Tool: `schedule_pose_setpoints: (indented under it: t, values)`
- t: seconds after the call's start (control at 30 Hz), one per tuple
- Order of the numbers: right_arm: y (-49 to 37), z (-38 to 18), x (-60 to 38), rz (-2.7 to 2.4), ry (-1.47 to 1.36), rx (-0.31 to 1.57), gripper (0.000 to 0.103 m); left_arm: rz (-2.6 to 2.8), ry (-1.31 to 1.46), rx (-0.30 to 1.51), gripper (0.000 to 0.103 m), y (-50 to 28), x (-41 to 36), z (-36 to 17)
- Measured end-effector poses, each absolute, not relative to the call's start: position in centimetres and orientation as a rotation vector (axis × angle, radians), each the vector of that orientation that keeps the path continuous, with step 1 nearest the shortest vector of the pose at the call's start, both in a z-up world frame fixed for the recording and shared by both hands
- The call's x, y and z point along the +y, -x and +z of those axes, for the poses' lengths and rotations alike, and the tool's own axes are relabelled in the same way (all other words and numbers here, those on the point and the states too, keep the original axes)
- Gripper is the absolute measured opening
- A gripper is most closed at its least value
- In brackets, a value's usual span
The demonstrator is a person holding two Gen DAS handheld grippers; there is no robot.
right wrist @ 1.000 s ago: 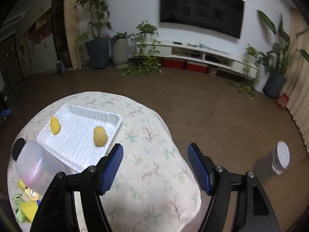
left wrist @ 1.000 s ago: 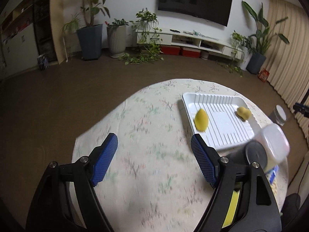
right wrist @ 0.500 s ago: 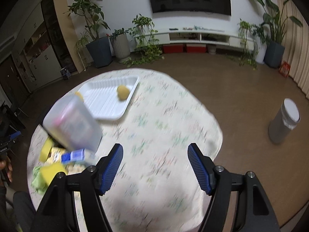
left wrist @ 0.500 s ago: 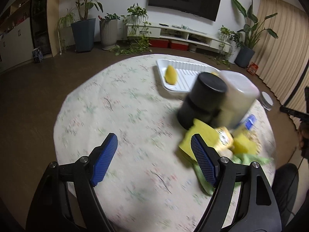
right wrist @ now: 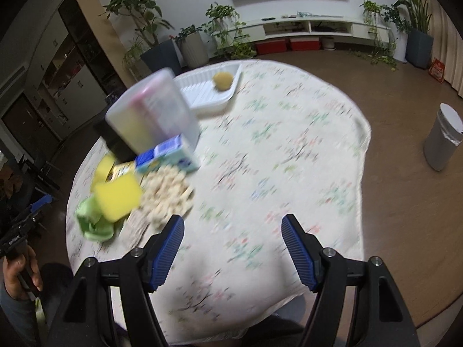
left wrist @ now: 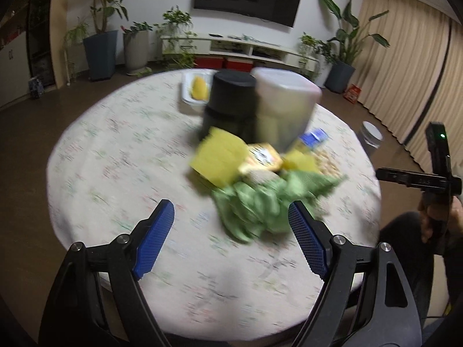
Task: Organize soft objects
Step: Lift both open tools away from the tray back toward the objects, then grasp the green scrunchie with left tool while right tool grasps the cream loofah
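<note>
1. Tongs first: the left tongs point(left wrist: 231, 231) hang wide apart above the near part of the surface point(left wrist: 121, 150), holding nothing; the right tongs point(right wrist: 233, 245) are likewise spread wide and bare above the flowered cloth.
2. Landmark: a translucent plastic container point(left wrist: 285, 110) lies tipped on its side mid-surface, its black lid point(left wrist: 231, 104) showing to its left in the left wrist view.
3. A heap of soft things lies against the near side of that container: a yellow sponge point(left wrist: 220, 159) just in front of the lid, a second yellow sponge point(right wrist: 117, 196) nearer the edge, and a crumpled green cloth point(left wrist: 266, 202) in front of both, just ahead of the left tongs.
4. A small yellow printed packet point(left wrist: 263, 162) sits between the sponges, touching them; motion blur hides its print.
5. A blue-and-white carton point(right wrist: 167, 156) rests against the container's lower side, with a pale knobbly bag or pad point(right wrist: 165, 193) just in front of it; blur hides what it is.
6. Beyond the container lies a white ribbed tray point(right wrist: 208, 95), holding a round yellow soft piece point(right wrist: 222, 81) near one corner and another yellow piece point(left wrist: 199, 88) at the opposite end.
7. A grey bin point(right wrist: 442, 138) stands on the floor, well apart from the container, past the surface's edge.
</note>
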State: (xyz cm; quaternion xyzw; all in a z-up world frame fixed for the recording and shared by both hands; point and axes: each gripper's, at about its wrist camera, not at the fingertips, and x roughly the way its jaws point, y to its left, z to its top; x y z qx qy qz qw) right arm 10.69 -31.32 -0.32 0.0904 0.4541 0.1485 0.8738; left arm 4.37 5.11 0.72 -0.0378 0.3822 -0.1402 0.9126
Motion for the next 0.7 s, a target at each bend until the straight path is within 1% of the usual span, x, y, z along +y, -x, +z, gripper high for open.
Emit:
schedule_pose_setpoints:
  t: [0.03, 0.1, 0.17, 0.2, 0.23, 0.3, 0.37, 0.4, 0.7]
  values:
    - [-10.4, -0.5, -30.9, 0.314, -0.187, 0.951, 0.073, -0.3, 0.081, 0.79, 0.081, -4.1, 4.6, 0.3]
    - [-9.8, -0.7, -29.9, 0.325, -0.18, 0.954, 0.078, -0.324, 0.09, 0.799, 0.081, -3.5, 3.7, -0.4]
    - [-9.3, -0.7, -28.9, 0.34, -0.177, 0.947, 0.082, -0.341, 0.111, 0.806, 0.083, -3.1, 3.2, -1.0]
    - [-9.1, -0.8, -28.4, 0.348, -0.173, 0.947, 0.082, -0.351, 0.132, 0.808, 0.092, -2.9, 3.1, -1.3]
    - [-9.0, -0.8, -28.0, 0.355, -0.167, 0.948, 0.085, -0.362, 0.161, 0.81, 0.103, -2.8, 3.0, -1.7]
    - [-8.6, -0.9, -27.2, 0.37, -0.151, 0.944, 0.091, -0.362, 0.196, 0.809, 0.103, -2.7, 2.9, -2.1]
    - [-8.5, -0.9, -26.3, 0.387, -0.134, 0.937, 0.1, -0.345, 0.197, 0.815, 0.103, -3.0, 2.7, -2.4]
    - [-8.5, -0.9, -25.8, 0.39, -0.122, 0.931, 0.102, -0.337, 0.194, 0.813, 0.103, -3.2, 2.7, -2.3]
    - [-10.1, -0.4, -23.8, 0.351, -0.048, 0.91, 0.103, -0.305, 0.117, 0.807, 0.103, -5.6, 1.0, -2.0]
